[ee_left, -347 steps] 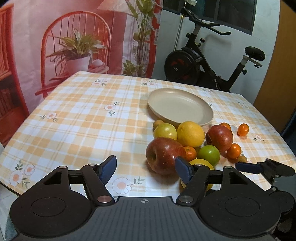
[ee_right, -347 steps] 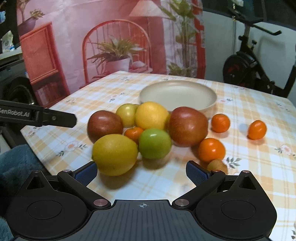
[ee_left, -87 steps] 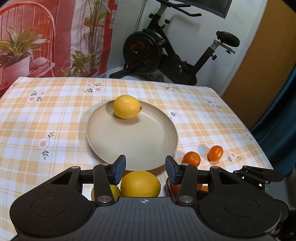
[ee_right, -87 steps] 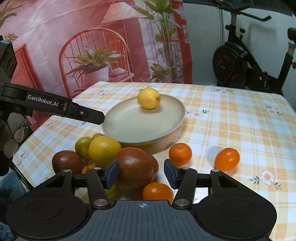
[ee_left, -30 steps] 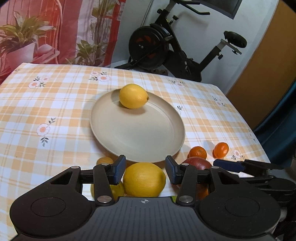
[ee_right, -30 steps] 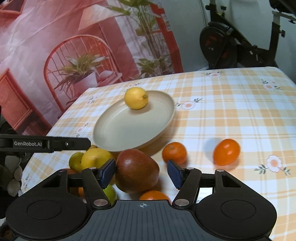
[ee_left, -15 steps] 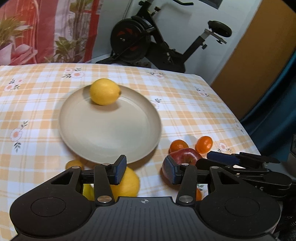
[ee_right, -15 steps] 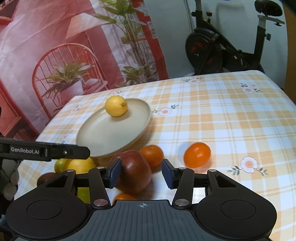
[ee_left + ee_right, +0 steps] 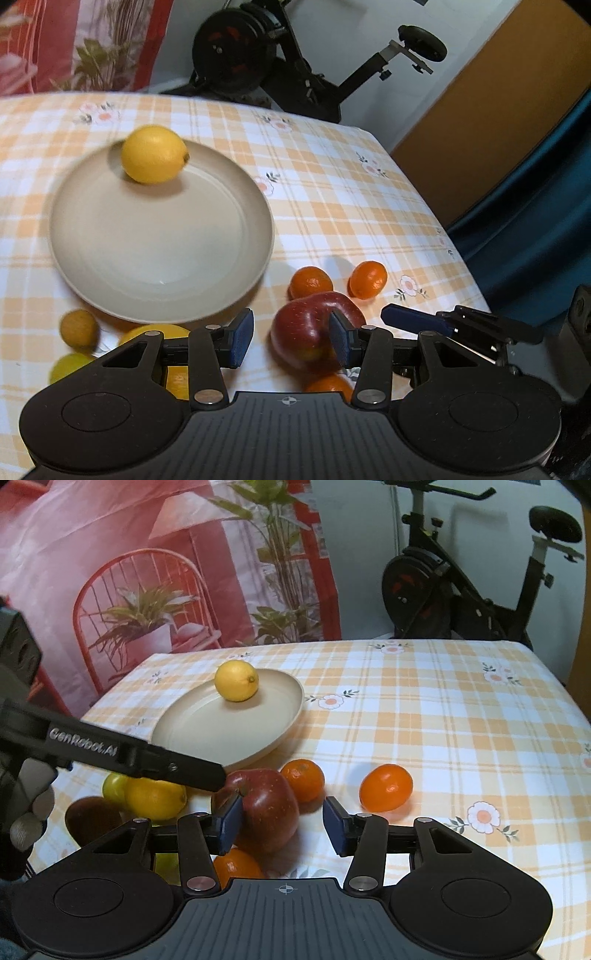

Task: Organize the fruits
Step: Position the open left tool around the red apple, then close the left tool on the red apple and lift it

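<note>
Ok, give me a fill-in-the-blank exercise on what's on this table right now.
1. The only fruit on the plate is a ____.
2. The fruit nearest the right gripper is a red ____.
3. The tablecloth has an orange and white ____ pattern.
4. Behind the table stands an exercise ____.

Missing words: lemon; apple; checked; bike

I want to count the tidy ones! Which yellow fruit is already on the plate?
The lemon at the far side of the beige plate. The other yellow fruit sits on the tablecloth beside the plate.
</note>
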The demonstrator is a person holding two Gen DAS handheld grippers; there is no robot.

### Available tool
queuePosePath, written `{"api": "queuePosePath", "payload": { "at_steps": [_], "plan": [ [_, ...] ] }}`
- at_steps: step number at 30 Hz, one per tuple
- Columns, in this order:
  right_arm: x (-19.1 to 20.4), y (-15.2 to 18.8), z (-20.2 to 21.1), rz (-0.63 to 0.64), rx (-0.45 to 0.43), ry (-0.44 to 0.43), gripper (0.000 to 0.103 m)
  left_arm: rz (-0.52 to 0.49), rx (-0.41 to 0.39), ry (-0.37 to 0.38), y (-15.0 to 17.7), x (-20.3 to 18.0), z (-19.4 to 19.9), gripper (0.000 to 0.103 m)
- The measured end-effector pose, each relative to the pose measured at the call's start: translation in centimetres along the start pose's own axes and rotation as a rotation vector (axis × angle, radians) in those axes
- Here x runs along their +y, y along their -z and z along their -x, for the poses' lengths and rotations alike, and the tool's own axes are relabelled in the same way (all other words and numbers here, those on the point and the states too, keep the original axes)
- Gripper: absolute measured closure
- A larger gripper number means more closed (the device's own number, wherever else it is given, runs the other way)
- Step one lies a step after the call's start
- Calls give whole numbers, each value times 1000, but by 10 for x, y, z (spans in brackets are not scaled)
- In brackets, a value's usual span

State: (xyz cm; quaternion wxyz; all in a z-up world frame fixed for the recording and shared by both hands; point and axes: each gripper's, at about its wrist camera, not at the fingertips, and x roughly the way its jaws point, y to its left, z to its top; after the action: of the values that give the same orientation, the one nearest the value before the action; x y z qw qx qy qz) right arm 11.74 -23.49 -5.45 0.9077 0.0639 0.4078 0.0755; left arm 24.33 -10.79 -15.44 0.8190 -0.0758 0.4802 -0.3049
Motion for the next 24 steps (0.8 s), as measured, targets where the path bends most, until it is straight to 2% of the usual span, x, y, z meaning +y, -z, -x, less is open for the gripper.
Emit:
{"api": "queuePosePath", "payload": {
  "at_steps": [10, 19, 24],
  "plan": [
    [6, 4, -3, 38, 24, -20, 55, 53, 21, 38, -1, 5, -12, 59],
    [11, 2, -14, 41, 50, -45, 52, 46, 24, 44, -2, 5, -15, 62],
    [16, 1, -20, 58, 67, -41, 44, 43, 24, 46, -2, 4, -17, 62]
  ]
}}
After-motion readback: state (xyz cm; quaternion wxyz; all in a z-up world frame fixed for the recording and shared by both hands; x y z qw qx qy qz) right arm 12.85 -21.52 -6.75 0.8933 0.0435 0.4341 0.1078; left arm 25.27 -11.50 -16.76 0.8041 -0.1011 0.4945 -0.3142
